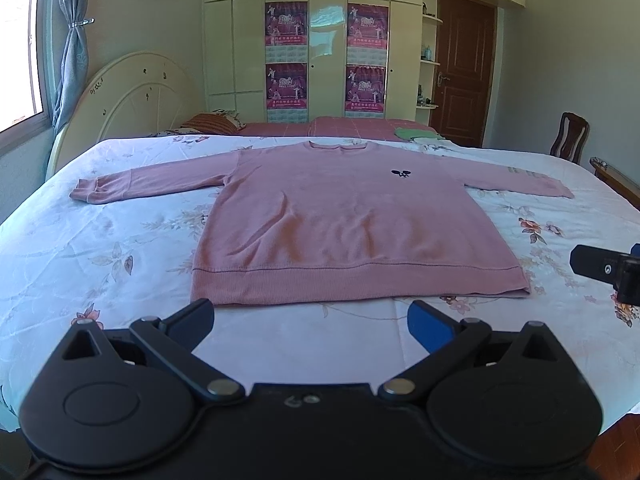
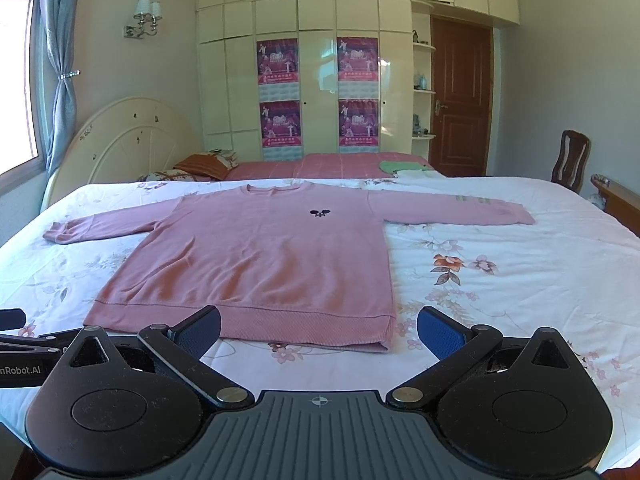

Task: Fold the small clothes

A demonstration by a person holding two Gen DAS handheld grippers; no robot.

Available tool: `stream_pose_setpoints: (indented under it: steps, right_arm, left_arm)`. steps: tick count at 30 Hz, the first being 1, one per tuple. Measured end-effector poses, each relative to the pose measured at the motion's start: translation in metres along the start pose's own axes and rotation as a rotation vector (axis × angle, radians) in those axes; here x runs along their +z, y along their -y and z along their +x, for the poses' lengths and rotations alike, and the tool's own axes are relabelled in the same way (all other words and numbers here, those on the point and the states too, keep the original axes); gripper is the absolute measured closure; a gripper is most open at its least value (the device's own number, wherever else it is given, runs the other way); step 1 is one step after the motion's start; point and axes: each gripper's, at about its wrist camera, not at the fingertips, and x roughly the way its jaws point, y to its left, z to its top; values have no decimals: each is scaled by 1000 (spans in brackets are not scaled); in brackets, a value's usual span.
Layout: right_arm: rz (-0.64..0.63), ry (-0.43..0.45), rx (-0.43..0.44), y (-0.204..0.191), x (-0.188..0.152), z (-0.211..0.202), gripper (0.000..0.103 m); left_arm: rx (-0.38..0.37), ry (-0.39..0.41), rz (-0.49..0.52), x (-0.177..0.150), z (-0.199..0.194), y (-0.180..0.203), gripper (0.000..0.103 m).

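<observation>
While both tools hang short of the garment, findings are entered from the tools outward.

Left tool: left gripper (image 1: 311, 318), black with one blue-padded finger, jaws spread wide, nothing between them; it hovers just short of the hem.

Right tool: right gripper (image 2: 319, 330), black with blue ribbed pads, jaws equally wide and empty; its left finger overlaps the hem in view, contact cannot be told.

Garment: pink long-sleeved knit sweatshirt (image 1: 336, 216), lying flat and face up on the white floral bedsheet (image 1: 100, 240), collar away from the tools, both sleeves stretched out sideways.

Hem: ribbed waistband (image 1: 352, 286), nearest edge, thicker than the body.

Handling, judged: soft, light, limp; it will drape and sag from any single pinch, and the knit should not slip on ribbed pads. Not fragile.

Hold points, judged: left cuff (image 1: 86, 190) and right cuff (image 2: 520, 216) for bringing the sleeves inward; afterwards the two hem corners, taken together.

Risk, judged: pinching the sheet along with the cloth.

Progress, judged: folding not yet begun.
</observation>
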Motion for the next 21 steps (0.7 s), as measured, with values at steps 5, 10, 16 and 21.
stream_pose_setpoints:
  steps: [5,10,16,21]
  right_arm:
    - [-2,2,0,-1,0,-1,0]
    - [-3,3,-1,-1,0,-1,0]
    - [-2,2,-1,-2,0,-1,0]
    - [-3,2,0,-1,0,0,0]
  left_arm:
    - [-1,1,1,0,0,0,0]
    - [-3,-1,4,0,-1,-2,0]
    - [-4,0,9,0,-1,-4,0]
    - [-2,-1,10,1,-1,-5,0]
